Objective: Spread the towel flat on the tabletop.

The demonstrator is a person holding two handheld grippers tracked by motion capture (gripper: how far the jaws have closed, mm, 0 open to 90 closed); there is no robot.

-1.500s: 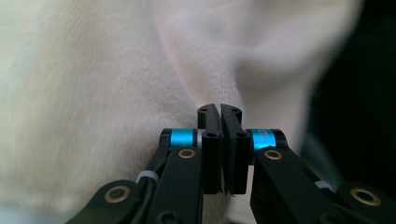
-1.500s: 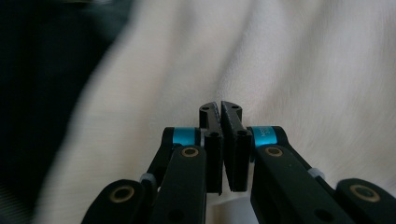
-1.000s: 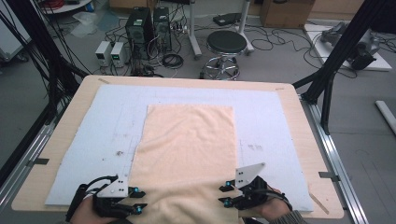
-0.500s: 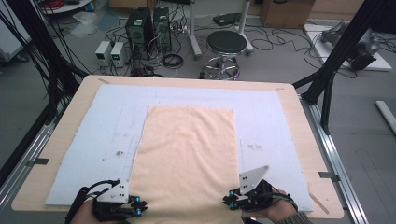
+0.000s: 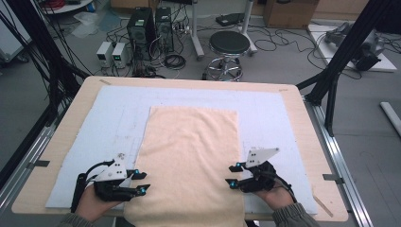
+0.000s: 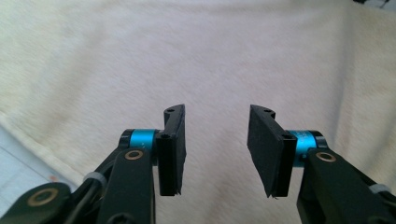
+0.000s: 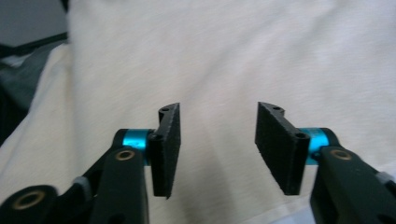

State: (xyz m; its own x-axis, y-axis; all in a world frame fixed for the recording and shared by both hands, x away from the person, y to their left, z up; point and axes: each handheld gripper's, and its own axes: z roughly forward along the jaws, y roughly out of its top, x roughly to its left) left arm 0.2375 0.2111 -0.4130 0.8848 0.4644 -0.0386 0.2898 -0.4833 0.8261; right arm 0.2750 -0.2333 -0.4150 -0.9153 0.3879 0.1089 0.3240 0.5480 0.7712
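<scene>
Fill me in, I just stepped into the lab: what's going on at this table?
A person is working on a peach towel spread flat on a pale mat on the table, with a handheld gripper in each hand. The left gripper sits at the towel's near left edge, the right gripper at its near right edge. Both grippers have just been opening; each gripper view shows parted jaws with nothing pinched between them, only towel beyond. The towel's near end hangs over the table's front edge.

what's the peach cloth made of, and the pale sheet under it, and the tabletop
Peach cloth: looks like soft terry or fleece, matt, with a fuzzy nap in the left gripper view. Pale sheet: probably felt or foam matting, bluish-white, dull and lightly speckled. Tabletop: apparently light wood or plywood, smooth, with rounded corners.
</scene>
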